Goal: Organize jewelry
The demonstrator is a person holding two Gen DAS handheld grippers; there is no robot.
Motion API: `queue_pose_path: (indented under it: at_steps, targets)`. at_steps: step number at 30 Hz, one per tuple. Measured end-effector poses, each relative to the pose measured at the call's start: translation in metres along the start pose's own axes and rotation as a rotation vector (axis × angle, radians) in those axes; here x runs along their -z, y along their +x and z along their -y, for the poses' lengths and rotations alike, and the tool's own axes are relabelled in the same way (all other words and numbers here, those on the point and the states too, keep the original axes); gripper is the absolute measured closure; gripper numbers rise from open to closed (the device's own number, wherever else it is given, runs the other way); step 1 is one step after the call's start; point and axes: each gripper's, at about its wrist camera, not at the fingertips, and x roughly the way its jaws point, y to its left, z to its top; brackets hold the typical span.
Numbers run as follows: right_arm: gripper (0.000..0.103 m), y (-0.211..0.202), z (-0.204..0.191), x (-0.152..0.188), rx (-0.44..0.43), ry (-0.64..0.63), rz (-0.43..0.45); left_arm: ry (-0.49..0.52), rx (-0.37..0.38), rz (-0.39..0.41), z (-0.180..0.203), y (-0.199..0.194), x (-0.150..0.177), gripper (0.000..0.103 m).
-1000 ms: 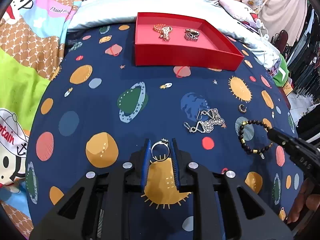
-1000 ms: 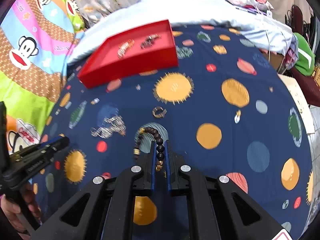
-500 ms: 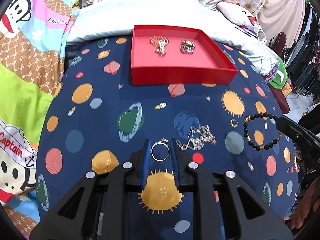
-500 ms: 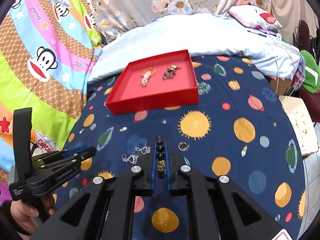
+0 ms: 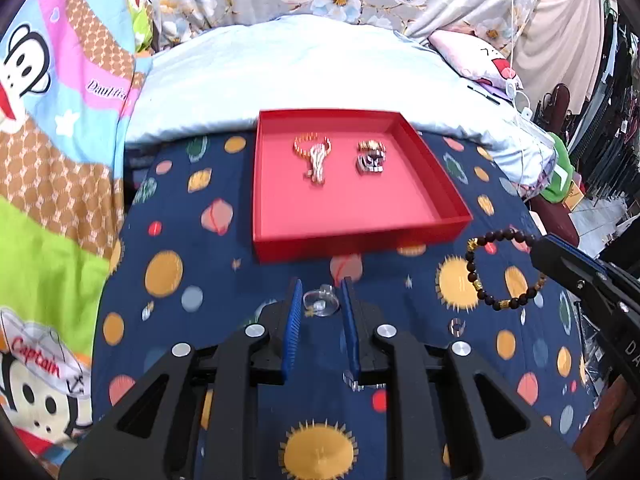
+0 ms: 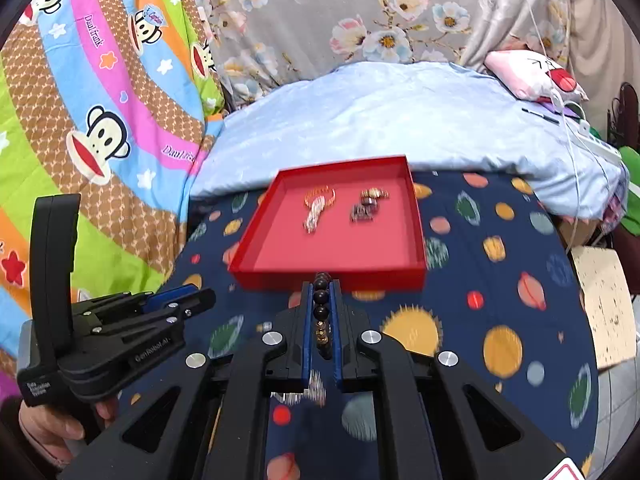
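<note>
The left gripper (image 5: 320,304) holds a small silver ring (image 5: 319,302) between its blue fingers, up over the dark blue space cloth (image 5: 192,264). The right gripper (image 6: 321,312) pinches a bracelet (image 5: 498,268) of dark round beads with a few gold ones, which hangs in a loop. The red tray (image 5: 344,246) just ahead holds two other shiny pieces.
</note>
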Motion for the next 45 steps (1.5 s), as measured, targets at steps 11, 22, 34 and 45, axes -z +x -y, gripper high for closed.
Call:
queue_pose_path:
  at_steps: [11,22,34,45]
  targets:
    - [0.096,0.059,0.010,-0.067,0.000,-0.010,0.019,0.006,-0.043,0.036,0.003,0.043,-0.062,0.084]
    - [0.096,0.133,0.020,-0.098,-0.007,-0.007,-0.038,-0.044,-0.066,-0.010,-0.012,0.098,-0.094,0.084]
    - [0.096,0.133,0.027,-0.091,0.004,0.003,-0.044,-0.124,-0.065,-0.013,-0.058,0.073,-0.068,0.084]
    - [0.096,0.109,0.035,-0.073,-0.002,0.040,-0.035,-0.063,-0.046,0.050,-0.064,0.028,-0.042,0.084]
